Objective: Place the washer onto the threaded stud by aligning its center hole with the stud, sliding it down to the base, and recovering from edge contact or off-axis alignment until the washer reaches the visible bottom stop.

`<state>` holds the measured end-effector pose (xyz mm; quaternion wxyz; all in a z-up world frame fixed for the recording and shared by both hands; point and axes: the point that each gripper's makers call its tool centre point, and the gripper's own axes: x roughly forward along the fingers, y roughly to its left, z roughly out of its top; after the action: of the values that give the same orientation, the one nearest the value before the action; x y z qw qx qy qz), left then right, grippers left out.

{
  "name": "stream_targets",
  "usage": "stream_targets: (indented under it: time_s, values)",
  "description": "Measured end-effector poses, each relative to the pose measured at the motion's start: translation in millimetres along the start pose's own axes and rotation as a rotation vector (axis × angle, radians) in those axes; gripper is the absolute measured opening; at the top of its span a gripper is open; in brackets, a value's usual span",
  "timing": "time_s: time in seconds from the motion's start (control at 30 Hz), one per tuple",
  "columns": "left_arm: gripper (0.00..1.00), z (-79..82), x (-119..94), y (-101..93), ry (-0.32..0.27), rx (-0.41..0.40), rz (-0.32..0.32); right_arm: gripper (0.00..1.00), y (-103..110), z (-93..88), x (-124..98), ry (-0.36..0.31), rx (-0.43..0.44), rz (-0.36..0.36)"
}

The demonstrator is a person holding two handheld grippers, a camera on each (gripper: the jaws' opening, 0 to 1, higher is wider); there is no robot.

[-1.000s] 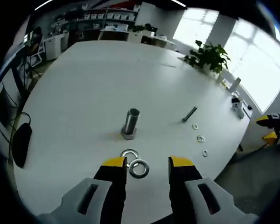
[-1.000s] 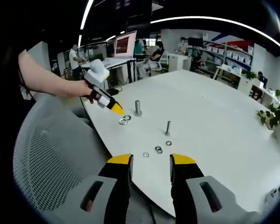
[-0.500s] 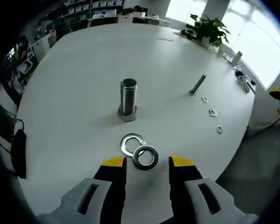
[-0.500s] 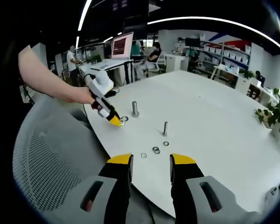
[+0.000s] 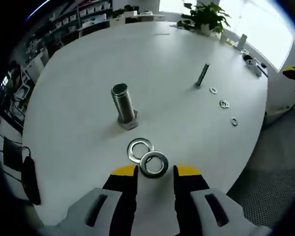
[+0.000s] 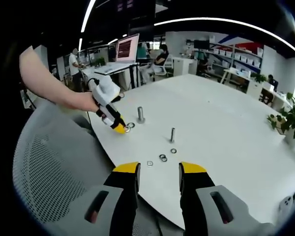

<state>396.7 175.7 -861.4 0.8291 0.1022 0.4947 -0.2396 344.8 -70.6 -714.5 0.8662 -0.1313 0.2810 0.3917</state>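
Left hand-held gripper (image 5: 155, 172): jaws apart, straddling the near washer (image 5: 154, 164) of 2 overlapping on the bench (image 5: 78, 73). Threaded stud (image 5: 124, 105): bare, just beyond. Remaining: grasp, align, slide to base.

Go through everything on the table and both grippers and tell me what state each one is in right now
Left gripper: open, jaws either side of the near washer.
Right gripper: open, empty, off the table edge.
Two large washers: flat on the table, overlapping.
Large threaded stud: upright on its base, bare.
Thin stud: upright, bare.
Small washers: flat, scattered beside the thin stud.
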Motion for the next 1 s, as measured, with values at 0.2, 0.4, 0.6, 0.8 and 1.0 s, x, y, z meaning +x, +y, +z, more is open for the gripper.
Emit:
stream_targets:
  time_s: [0.2,0.4,0.6,0.8,1.0]
  values:
    - [0.26,0.6,1,-3.2,0.002,0.028,-0.011,0.34,0,-0.2,0,0.000,0.000,0.000]
    - [0.27,6.0,5,-7.3,-0.001,0.070,-0.019,0.34,-1,0.2,0,-0.002,0.001,-0.002]
    - [0.25,4.3,4,-9.4,0.011,0.095,-0.029,0.34,-2,-0.2,0,-0.002,0.003,-0.007]
    - [0.24,1.6,3,-12.1,0.029,0.093,-0.060,0.34,-2,0.5,0,-0.004,0.004,-0.002]
    - [0.24,2.1,4,-13.2,0.064,0.164,-0.067,0.34,-1,0.8,0,-0.005,0.003,-0.002]
